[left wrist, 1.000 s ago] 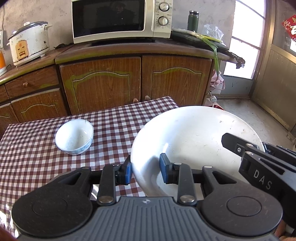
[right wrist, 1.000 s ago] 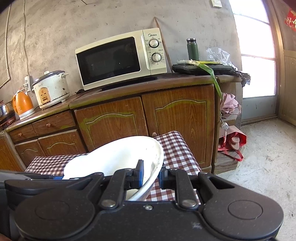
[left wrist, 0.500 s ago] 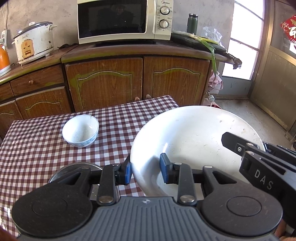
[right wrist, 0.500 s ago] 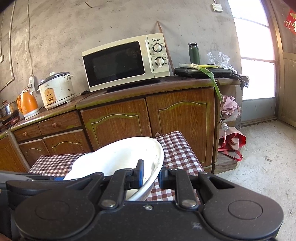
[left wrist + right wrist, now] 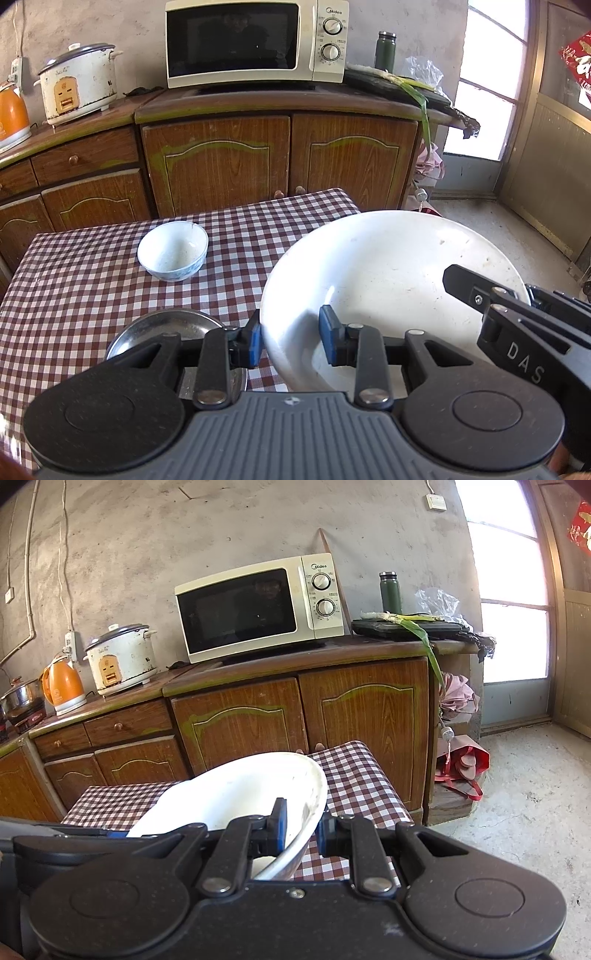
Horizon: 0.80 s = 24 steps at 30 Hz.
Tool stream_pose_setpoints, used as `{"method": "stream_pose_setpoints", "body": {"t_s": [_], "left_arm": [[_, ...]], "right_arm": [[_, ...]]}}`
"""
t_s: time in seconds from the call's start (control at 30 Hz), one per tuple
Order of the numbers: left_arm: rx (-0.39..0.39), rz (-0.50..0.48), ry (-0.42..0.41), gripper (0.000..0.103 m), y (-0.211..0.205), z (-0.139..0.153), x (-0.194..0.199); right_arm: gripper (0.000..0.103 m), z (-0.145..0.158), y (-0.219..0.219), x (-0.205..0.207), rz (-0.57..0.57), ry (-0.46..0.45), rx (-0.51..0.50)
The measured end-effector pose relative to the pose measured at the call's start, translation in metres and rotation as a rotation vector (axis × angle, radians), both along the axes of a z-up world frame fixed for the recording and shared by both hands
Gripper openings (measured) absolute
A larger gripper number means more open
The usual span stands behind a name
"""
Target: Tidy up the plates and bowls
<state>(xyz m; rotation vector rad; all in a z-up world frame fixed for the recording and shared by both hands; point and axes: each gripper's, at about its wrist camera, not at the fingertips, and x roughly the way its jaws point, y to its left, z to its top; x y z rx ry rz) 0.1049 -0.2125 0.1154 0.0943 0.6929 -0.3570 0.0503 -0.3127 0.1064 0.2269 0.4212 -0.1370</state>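
I'm clamping the big white bowl at opposite rims, left gripper and right gripper both gripping; uneven pull risking slipping onto steel plate.

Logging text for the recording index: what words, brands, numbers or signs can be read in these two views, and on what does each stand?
"Midea": top of the control panel of the microwave.
"DAS": black body of the right gripper, seen in the left wrist view.
Print around the microwave dials: too small to read.
Front label on the rice cooker: blurred.
Characters on the red paper sign by the door: cut off, unreadable.
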Motion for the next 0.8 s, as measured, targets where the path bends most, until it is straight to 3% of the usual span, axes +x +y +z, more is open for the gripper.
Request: {"method": "stream_pose_setpoints", "body": {"t_s": [0.8], "left_arm": [[0.008,0.006,-0.012,0.032,0.009,-0.003,-0.030]], "right_arm": [[0.021,-0.002,0.014,-0.030,0.005,-0.006,0.010]]}}
